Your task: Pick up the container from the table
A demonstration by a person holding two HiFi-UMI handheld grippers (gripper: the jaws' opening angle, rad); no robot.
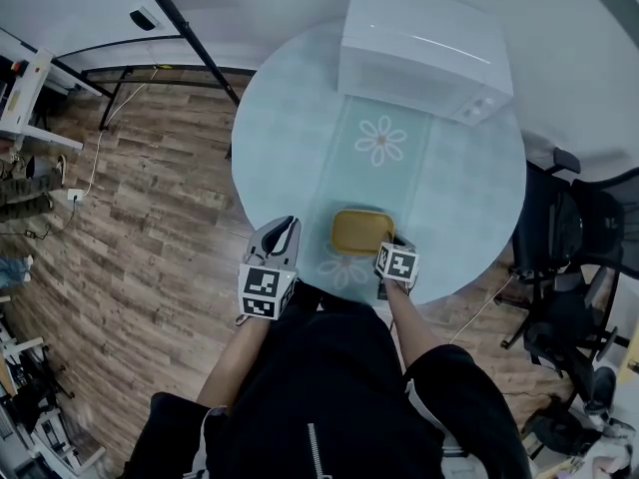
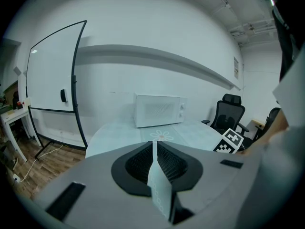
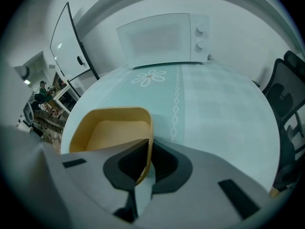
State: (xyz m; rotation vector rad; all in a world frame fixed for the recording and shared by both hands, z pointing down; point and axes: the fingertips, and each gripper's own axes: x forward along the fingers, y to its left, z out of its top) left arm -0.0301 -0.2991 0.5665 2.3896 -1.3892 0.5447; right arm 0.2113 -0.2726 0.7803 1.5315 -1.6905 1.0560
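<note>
**An office meeting room**

A whiteboard point(image 2: 51, 73) on a black stand stood against a plain white wall. Black swivel chairs point(image 1: 571, 230) stood beside a round bench point(image 1: 290, 138), which carried a white microwave point(image 1: 419, 53) at its far side. The floor point(image 1: 150, 252) was wood-look planking, with a white cable point(image 1: 95, 163) trailing across it. A white desk point(image 2: 10, 116) with gear on it stood at the room's edge. All this suggested an office rather than a home.

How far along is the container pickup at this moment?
Done: the right tongs are closed on the near wall of the yellow container. In hand: that grip, though the container appears to rest on the table, not yet lifted. Left to do: raise it clear. The left tongs are shut and empty, off to the side.
</note>
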